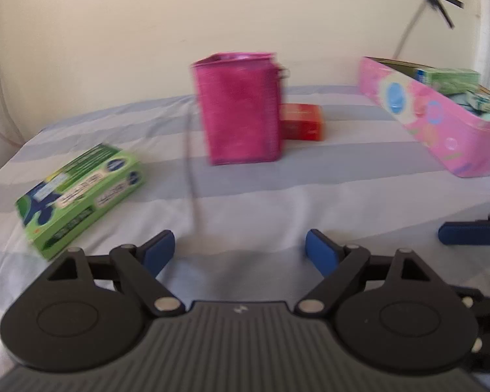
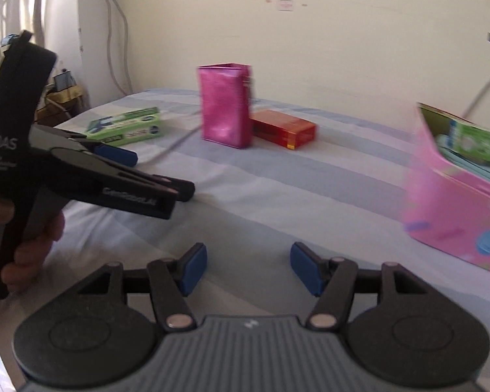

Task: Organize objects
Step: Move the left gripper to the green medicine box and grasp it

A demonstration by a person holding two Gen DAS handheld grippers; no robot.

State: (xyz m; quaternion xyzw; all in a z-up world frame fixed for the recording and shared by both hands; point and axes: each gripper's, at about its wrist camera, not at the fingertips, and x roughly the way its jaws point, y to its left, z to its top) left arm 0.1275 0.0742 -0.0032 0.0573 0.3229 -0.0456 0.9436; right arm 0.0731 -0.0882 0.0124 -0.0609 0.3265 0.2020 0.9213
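While left gripper gapes empty — green box lies ahead-left.

Each tool, the left tool and the right tool, has black linkage arms, silver rivets, blue pads and a ribbed grey body; white lettering marks the left one's side.

Soft daylight, perhaps from right; motion blur throughout, fisheye bending at edges.
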